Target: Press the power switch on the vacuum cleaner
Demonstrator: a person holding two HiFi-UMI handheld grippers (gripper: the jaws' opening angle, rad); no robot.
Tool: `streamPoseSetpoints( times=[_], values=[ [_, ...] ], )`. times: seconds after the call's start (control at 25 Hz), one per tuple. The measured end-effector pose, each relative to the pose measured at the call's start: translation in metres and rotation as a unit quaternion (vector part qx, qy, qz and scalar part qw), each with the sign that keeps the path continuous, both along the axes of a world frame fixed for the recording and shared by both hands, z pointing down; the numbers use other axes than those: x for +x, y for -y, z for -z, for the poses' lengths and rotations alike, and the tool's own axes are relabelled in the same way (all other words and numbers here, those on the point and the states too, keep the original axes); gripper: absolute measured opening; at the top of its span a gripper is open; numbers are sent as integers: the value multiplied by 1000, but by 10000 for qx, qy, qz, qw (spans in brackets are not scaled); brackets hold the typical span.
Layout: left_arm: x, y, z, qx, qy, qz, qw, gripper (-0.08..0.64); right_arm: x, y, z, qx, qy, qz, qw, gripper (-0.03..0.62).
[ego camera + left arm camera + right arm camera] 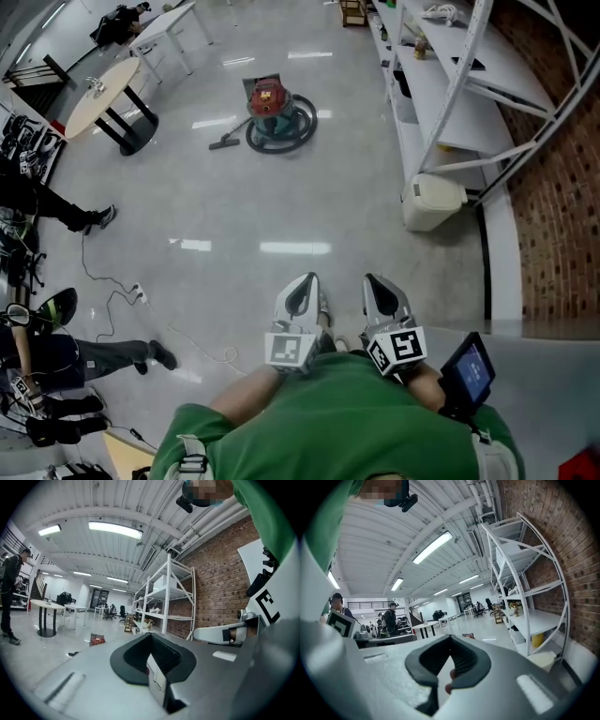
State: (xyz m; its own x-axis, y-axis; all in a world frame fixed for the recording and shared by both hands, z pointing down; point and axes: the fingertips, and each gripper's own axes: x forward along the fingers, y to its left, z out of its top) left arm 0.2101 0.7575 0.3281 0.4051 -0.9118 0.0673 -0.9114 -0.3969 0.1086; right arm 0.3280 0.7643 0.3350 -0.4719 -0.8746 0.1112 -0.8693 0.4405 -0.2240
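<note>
Left tool [305,286] and right tool [377,286] closed, empty; vacuum [269,101] far at 12 o'clock on floor [281,206]; approach, press switch with closed tip.

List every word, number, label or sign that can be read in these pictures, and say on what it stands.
Nothing can be read as text.
On the marker cubes of the left claw and the right claw: black square patterns, no letters.
On the small screen beside the right claw: a blue display, too small to read.
On the vacuum cleaner: any label is too small to read.
On the white sticker inside the left claw: print too blurred.
</note>
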Motion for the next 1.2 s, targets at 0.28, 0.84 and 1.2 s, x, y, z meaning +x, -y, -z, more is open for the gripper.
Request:
streamPoseSetpoints(
  times=[0.28, 0.84, 1.2],
  values=[
    [-4, 75, 7, 10, -267, -345, 9990, 6, -5, 72, 8, -36, -54, -169, 9998, 0],
    [-52, 189, 7, -12, -403, -505, 9979, 6, -54, 188, 13, -80, -145, -271, 9995, 0],
    [-72, 233, -1, -106, -455, -59, 9989, 6, -65, 238, 3, -159, -190, -12, 9997, 0]
  ],
)
